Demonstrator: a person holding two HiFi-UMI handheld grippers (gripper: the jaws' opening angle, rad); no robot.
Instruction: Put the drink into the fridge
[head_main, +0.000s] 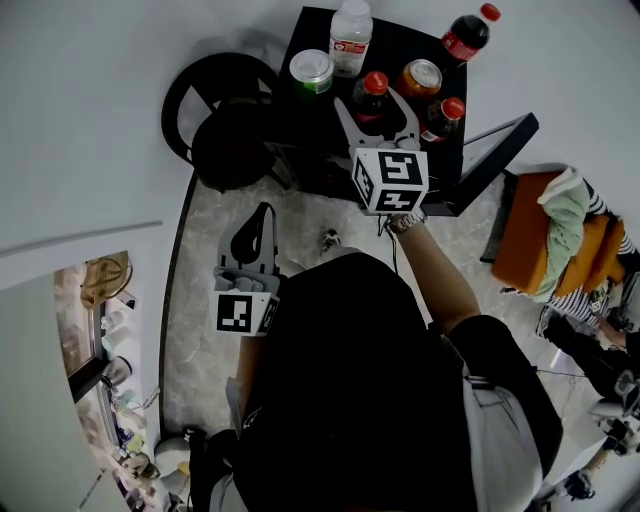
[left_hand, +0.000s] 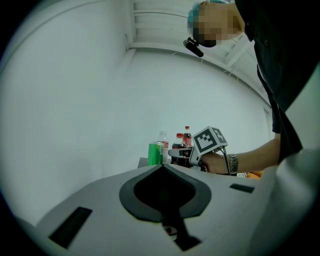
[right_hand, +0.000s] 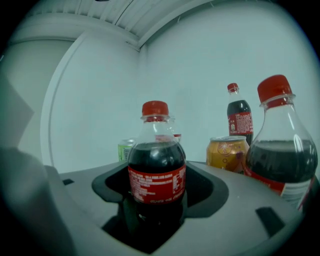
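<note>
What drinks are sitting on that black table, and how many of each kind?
Cola bottles with red caps: 3
Clear bottle with white cap: 1
Green can: 1
Orange can: 1
Total: 6

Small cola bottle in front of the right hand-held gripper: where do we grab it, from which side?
Grip the cola bottle at its label band, coming in level from the person's side, as the right hand-held gripper is. It stands upright, its body straight-walled there, the neck tapering. An orange can and second bottle crowd its right.
</note>
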